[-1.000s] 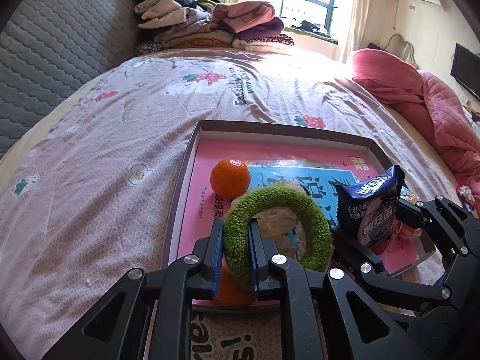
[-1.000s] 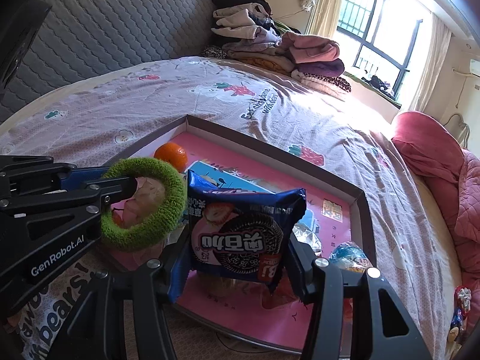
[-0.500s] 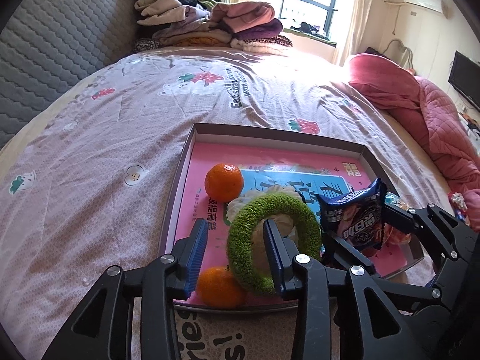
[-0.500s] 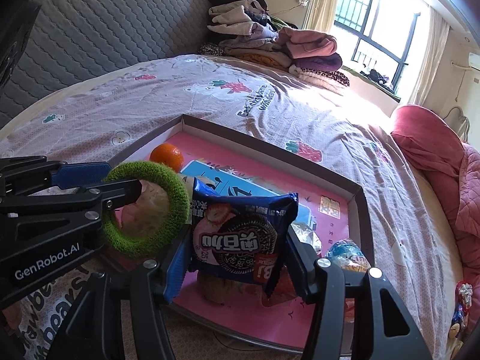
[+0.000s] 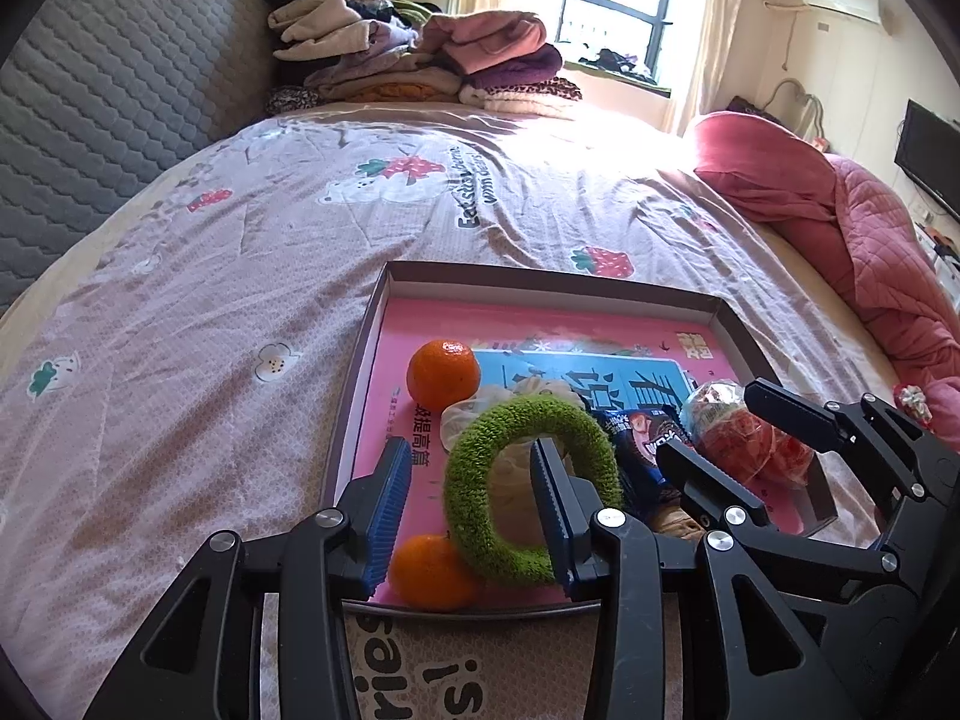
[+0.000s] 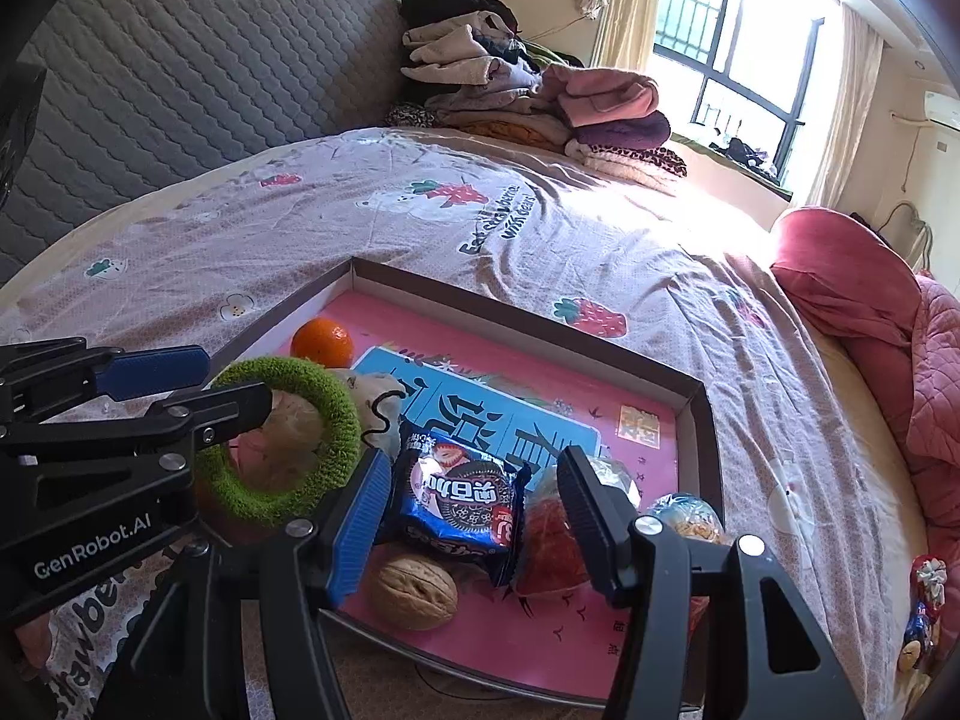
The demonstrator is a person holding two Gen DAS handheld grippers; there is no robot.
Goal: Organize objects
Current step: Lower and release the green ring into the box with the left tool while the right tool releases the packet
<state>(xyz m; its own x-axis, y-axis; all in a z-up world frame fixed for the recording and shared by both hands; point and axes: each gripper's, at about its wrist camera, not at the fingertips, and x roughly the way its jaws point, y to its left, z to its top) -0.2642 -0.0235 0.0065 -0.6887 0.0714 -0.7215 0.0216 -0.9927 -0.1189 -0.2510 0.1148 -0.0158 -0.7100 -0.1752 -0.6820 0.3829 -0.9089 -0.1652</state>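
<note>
A shallow box lid with a pink floor lies on the bed. My left gripper is open; a fuzzy green ring hangs on its right finger, over the lid's near left corner. My right gripper is open around a blue cookie packet that lies in the lid. Two oranges, a walnut and red wrapped snacks also lie in the lid.
A pile of folded clothes sits at the bed's far end by the grey headboard. A pink quilt lies on the right. Small wrapped candies lie on the bed right of the lid.
Both grippers opened. The left let go of the green ring, which now hangs on one finger. The right released the cookie packet, which dropped into the lid.
</note>
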